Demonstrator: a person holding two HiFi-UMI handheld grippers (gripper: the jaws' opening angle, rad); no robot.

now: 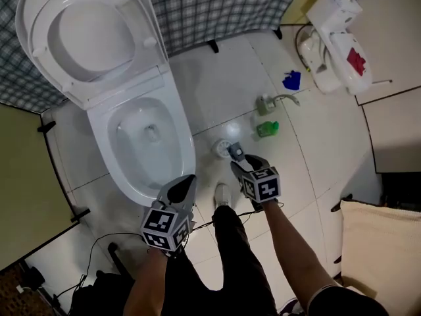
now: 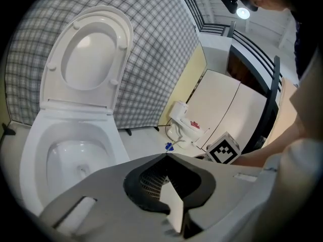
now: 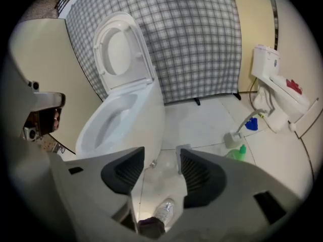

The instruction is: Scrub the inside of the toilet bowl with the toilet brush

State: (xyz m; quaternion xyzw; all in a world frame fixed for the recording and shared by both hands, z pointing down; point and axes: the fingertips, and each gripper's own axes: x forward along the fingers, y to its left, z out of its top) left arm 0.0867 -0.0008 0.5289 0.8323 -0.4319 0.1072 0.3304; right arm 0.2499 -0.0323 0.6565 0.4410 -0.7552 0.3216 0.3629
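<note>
Standing at the front of the toilet bowl [image 1: 187,151], the person is holding both claws low over the pale floor tiles. The left claw [image 1: 185,183] is hovering right at the bowl's front rim, and its own view is showing its two dark pads clenched together with nothing between them. The right claw [image 1: 235,154] is pointing at the floor just right of the bowl. It is released, its jaws standing wide apart and framing only glossy tile and the toe of a shoe [image 3: 164,209]. The toilet brush [image 1: 266,104] seems to be the thing with a pale curved handle standing in a small base on the floor. It is sitting well to the right of the bowl and ahead of the right claw, and neither claw is touching it. A green bottle [image 1: 268,129] is lying just beside it, and a blue object [image 1: 291,79] is sitting farther back. The lid [image 1: 92,38] is standing raised against the checked wall.
</note>
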